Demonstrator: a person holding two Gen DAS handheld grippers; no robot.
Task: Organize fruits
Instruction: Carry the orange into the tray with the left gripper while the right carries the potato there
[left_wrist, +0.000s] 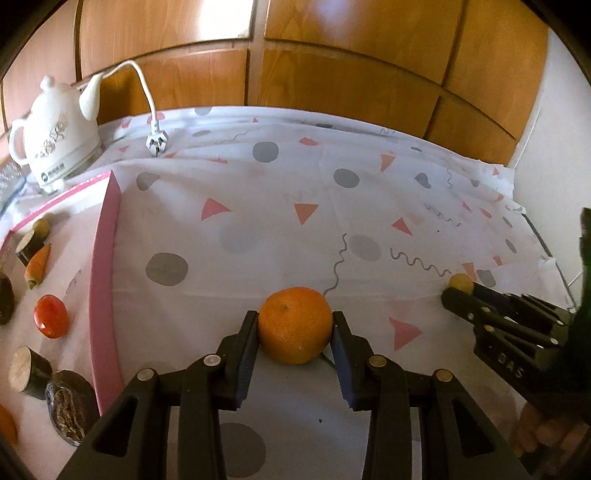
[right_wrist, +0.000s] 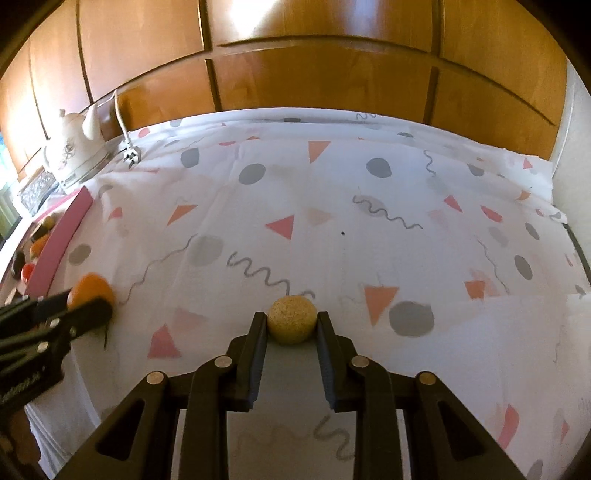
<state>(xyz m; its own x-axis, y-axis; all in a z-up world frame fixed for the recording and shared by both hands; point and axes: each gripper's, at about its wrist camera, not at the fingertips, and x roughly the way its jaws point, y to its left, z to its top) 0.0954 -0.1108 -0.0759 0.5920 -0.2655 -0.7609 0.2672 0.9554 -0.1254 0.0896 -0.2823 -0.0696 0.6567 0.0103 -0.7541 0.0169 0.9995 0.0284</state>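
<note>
My left gripper is shut on an orange mandarin, which rests on the patterned cloth. My right gripper is shut on a small tan round fruit, also low on the cloth. In the left wrist view the right gripper shows at the right edge with the tan fruit at its tip. In the right wrist view the left gripper shows at the left with the mandarin. A pink-rimmed tray lies at the left.
The tray holds a tomato, a carrot and several dark cut pieces. A white kettle and its plug stand at the back left. Wooden cabinet doors rise behind the table. The cloth covers the table.
</note>
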